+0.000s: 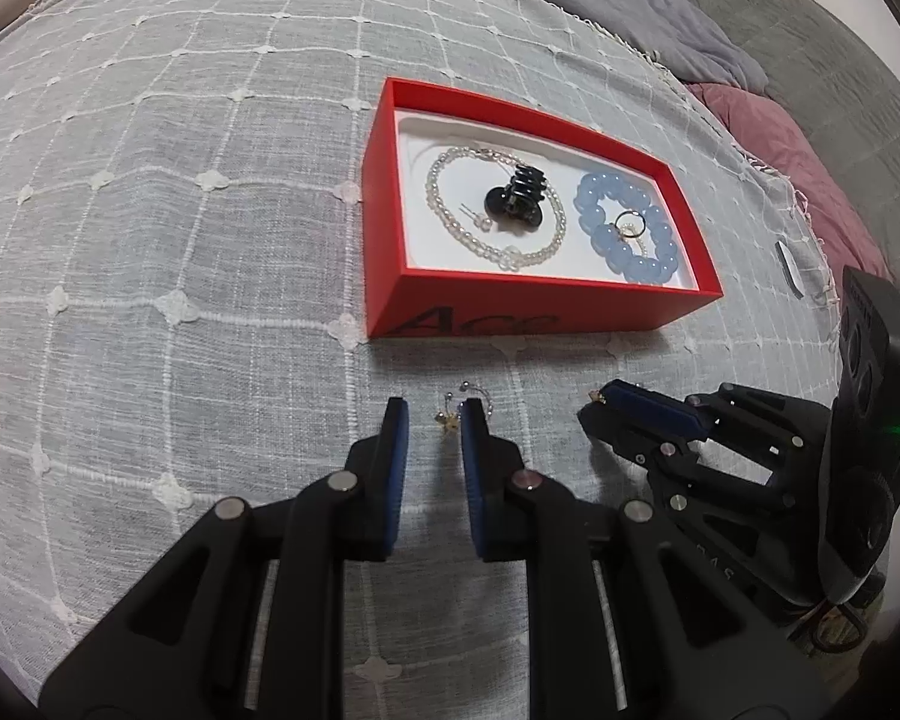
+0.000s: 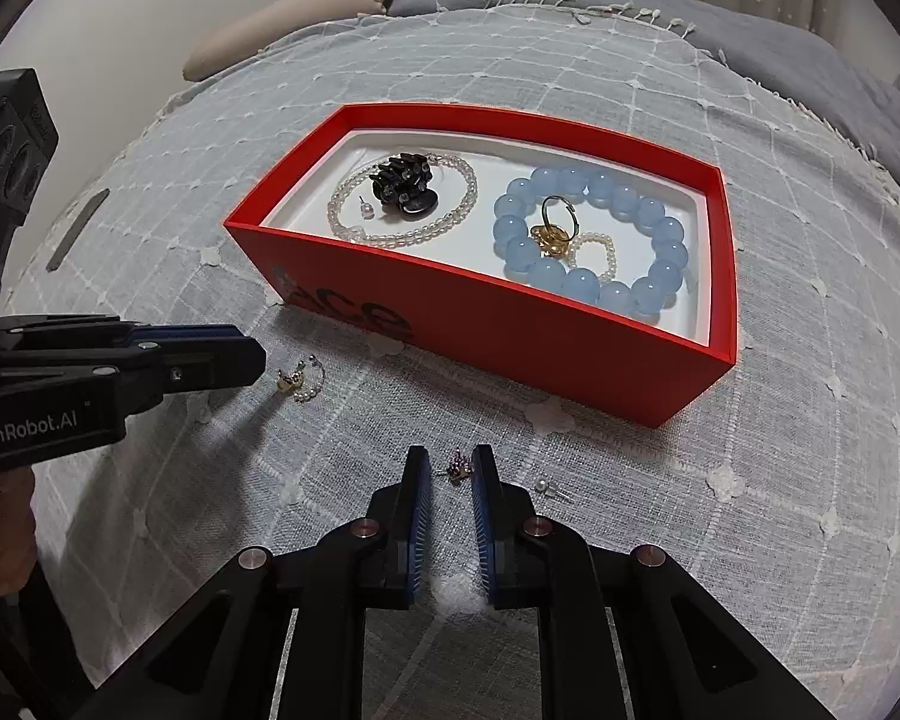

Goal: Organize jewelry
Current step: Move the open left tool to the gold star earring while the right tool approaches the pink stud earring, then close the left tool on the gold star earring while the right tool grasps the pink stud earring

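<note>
Right wrist view shows most of the sorting already done: from left to right, the red box (image 2: 510, 324) on the bed holds a pearl bracelet (image 2: 402, 204) ringing a black hair claw (image 2: 403, 183) and a single stud, then a blue bead bracelet (image 2: 594, 240) with a gold ring (image 2: 552, 228) and a small pearl ring inside it. Three pieces appear to be left on the grey bedspread (image 2: 750, 420) in front of the box: at left a pearl hoop earring with a gold charm (image 2: 297, 384), lying just beyond the left gripper (image 1: 432, 420), whose jaws stand partly open and hold nothing; in the middle a small dark earring (image 2: 457, 468), which sits between the narrowly parted jaws of the right gripper (image 2: 451, 468) (whether they touch it I cannot tell); and at right a pearl stud (image 2: 549, 487) just beside that gripper. Room is ample on the bedspread, but the box's near wall rises close ahead, so each piece will likely need lifting over its rim.
</note>
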